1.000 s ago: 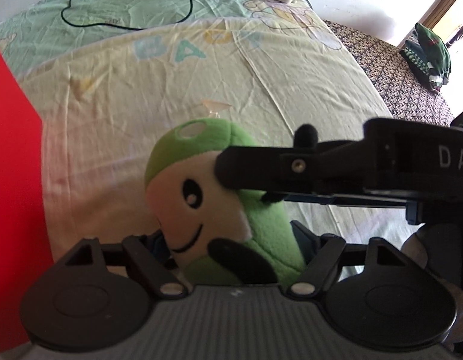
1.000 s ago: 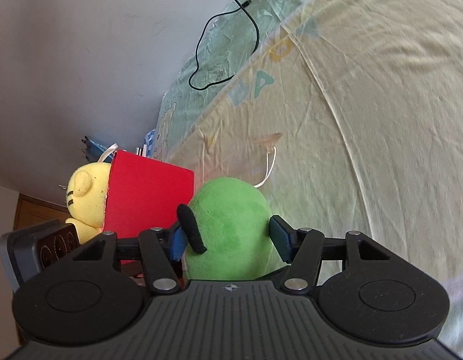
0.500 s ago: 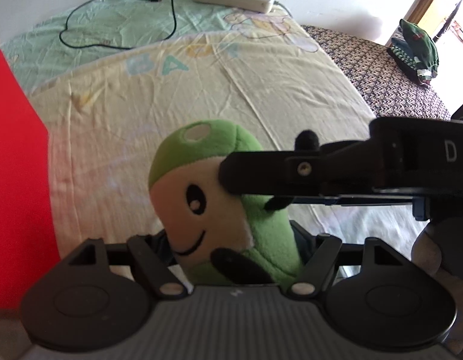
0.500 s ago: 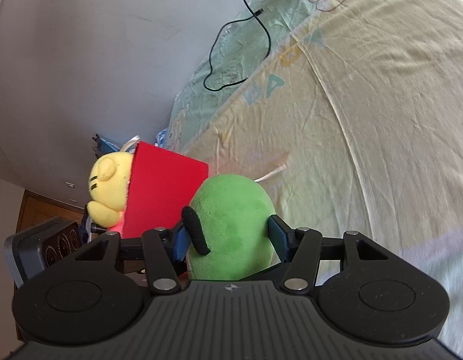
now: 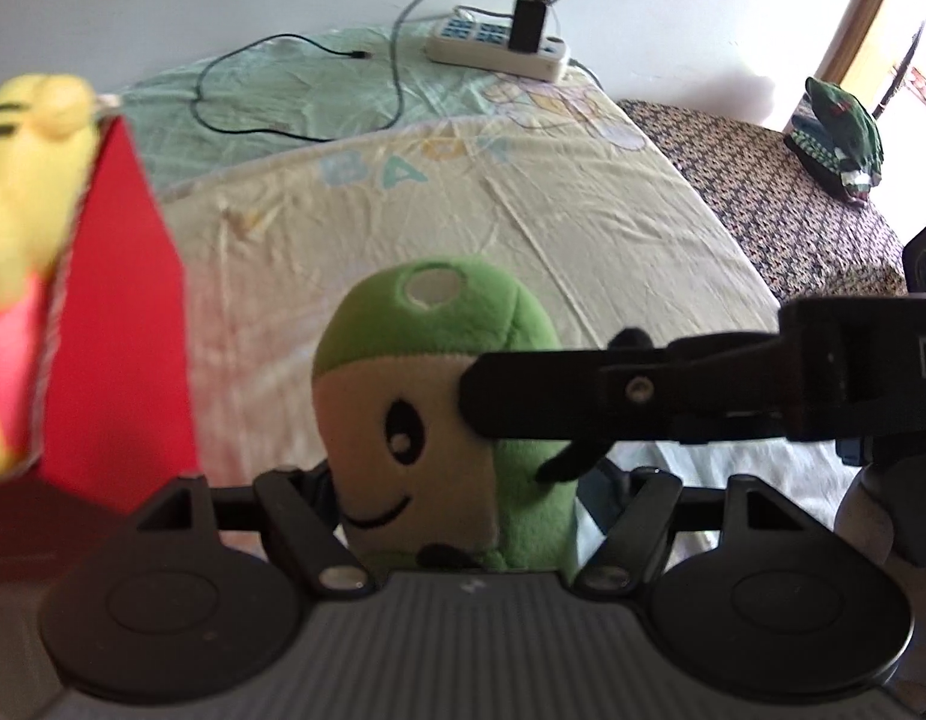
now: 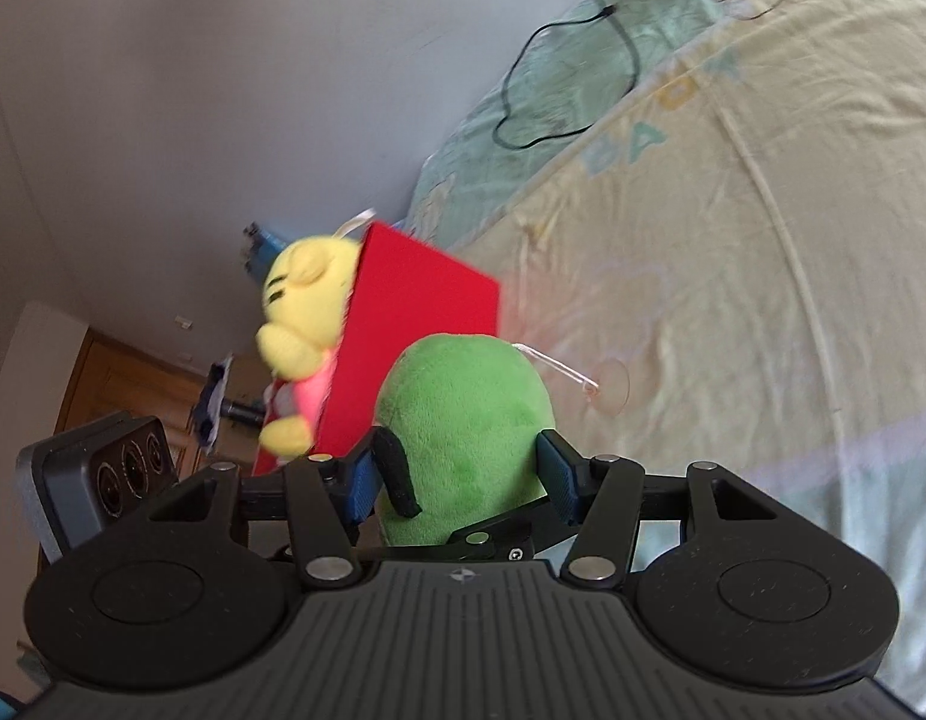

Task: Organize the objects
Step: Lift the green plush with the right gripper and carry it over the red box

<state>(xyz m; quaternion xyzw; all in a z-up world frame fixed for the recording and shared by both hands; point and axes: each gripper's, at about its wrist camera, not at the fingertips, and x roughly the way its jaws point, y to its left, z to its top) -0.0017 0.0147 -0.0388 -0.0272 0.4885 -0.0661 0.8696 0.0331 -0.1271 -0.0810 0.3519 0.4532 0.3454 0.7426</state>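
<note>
A green plush toy (image 5: 432,360) with a cream smiling face is held above the bed, upright between the fingers of my left gripper (image 5: 463,480), which is shut on its lower body. My right gripper (image 6: 456,474) is shut on the same green plush toy (image 6: 463,420) from behind, its blue pads (image 6: 559,480) pressing both sides. In the left wrist view a right gripper finger (image 5: 583,396) crosses the toy's head. A red box (image 5: 120,330) stands at the left with a yellow plush toy (image 5: 24,180) sticking out of it. The right wrist view shows the red box (image 6: 414,324) and yellow plush toy (image 6: 306,300) just beyond the green one.
The bed has a pale yellow sheet (image 5: 463,210). A white power strip (image 5: 499,51) with a black charger and a looping black cable (image 5: 252,126) lie at its far end. A green cloth item (image 5: 841,132) rests on patterned fabric at the right. A clear suction cup (image 6: 610,387) lies on the sheet.
Both grippers have risen with the green toy and drawn nearer the red box. The yellow toy in the box now shows in the left wrist view.
</note>
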